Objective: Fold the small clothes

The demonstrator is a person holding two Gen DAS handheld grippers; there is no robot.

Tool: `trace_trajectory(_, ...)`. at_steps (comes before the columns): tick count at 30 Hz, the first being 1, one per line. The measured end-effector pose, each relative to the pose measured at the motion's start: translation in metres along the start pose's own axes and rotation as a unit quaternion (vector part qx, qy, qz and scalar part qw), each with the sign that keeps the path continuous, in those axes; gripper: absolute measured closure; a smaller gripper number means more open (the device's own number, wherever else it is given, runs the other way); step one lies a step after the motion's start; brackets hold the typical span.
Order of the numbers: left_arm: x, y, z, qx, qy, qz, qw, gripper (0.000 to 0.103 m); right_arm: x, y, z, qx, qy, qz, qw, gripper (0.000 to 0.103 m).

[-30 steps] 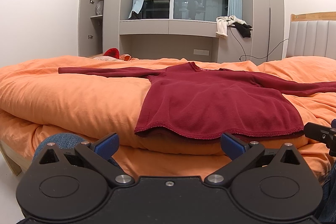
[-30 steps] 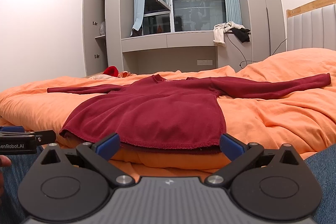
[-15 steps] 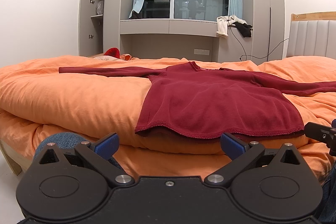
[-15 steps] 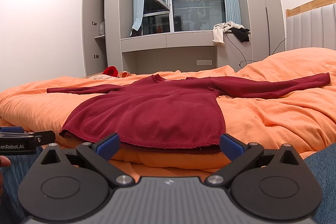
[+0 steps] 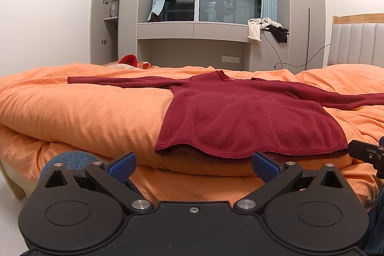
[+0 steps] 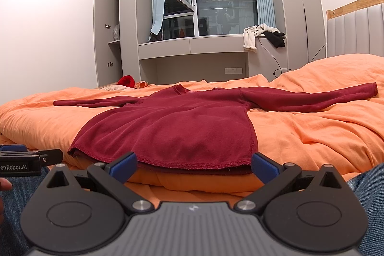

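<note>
A dark red long-sleeved top [image 5: 244,119] lies flat on the orange duvet [image 5: 79,112], sleeves spread to both sides, hem toward me at the bed's near edge. It also shows in the right wrist view [image 6: 177,126]. My left gripper [image 5: 193,166] is open and empty, just short of the hem, near its left half. My right gripper [image 6: 194,166] is open and empty, just short of the hem's right half. Each gripper shows at the edge of the other's view.
The person's jeans-clad knees [image 5: 64,157] sit below the bed edge. A padded headboard [image 5: 355,44] stands at the right. Behind the bed are a window bench with clothes [image 5: 264,28], an open cabinet [image 5: 105,16] and a red item [image 5: 128,59].
</note>
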State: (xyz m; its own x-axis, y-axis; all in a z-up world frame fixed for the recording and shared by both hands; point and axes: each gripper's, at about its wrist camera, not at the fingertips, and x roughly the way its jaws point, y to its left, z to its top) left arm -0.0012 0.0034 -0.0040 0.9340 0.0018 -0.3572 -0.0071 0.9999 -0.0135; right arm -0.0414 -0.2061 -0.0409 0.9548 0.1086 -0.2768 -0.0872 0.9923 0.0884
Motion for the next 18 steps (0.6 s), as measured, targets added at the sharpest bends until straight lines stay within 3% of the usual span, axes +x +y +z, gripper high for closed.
trace_trajectory(18,0.0071,-0.0030,0.0005,0.007,0.009,0.002,0.9999,0.000,0.0040,-0.0019,-0.0033,0.010,0.010,0.013,1.000,0.000)
